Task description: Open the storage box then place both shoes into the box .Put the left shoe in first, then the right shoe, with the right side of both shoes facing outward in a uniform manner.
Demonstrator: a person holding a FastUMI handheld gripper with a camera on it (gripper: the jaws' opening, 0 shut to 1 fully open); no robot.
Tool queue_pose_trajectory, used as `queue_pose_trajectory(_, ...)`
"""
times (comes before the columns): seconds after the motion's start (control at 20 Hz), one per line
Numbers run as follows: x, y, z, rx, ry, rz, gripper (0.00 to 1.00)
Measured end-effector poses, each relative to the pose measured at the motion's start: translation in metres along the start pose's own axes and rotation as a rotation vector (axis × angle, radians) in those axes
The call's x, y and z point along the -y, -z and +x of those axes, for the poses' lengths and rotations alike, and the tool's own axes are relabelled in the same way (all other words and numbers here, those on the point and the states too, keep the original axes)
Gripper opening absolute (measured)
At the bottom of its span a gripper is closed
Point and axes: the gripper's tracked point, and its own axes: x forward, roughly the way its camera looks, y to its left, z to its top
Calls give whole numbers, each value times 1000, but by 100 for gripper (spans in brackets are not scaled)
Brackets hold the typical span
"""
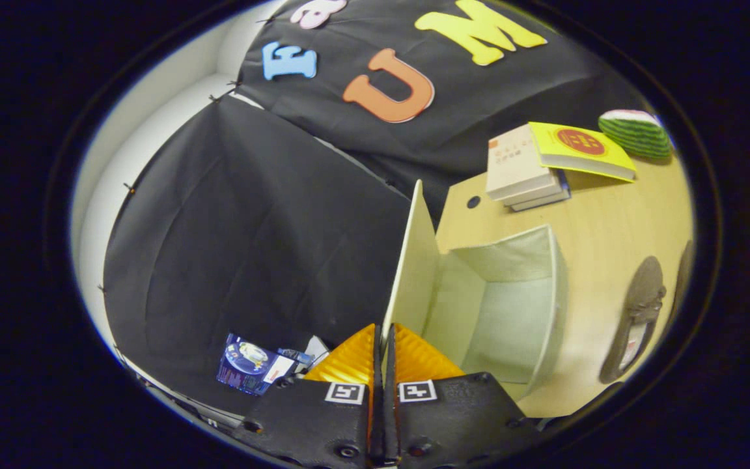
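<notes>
My gripper [383, 352] is shut on the cream lid [411, 260] of the storage box [547, 306]. The lid stands raised on edge, its near rim pinched between both fingers. The box is a pale fabric cube on the wooden table [616, 221]; its inside is open to view and holds nothing. Right of the box lie two dark shoes: one [638, 316] stretched along the table, the other [682, 270] a thin sliver just past it.
Beyond the box, a stack of books [525, 172] carries a yellow book [580, 150] on top. A green striped watermelon-shaped object [635, 133] sits behind them. A blue packet [251, 365] lies low on the left, off the table, against the black cloth wall.
</notes>
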Motion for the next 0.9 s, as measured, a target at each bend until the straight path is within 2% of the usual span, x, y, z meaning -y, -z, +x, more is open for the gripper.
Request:
queue_pose_trajectory(0.15, -39, 4, 31, -7, -23, -97, 9)
queue_pose_trajectory(0.25, -57, 7, 46, -3, -34, -167, 18)
queue_pose_trajectory(0.35, -69, 9, 57, 9, -35, -209, 43)
queue_pose_trajectory(0.55, -64, 9, 62, 40, 25, -250, 93)
queue_pose_trajectory(0.65, -57, 4, 56, 72, 72, -251, 93)
queue_pose_trajectory(0.75, -41, -9, 40, 131, 154, -281, 93)
queue_pose_trajectory(0.9, -16, -23, 9, 208, 277, -345, 100)
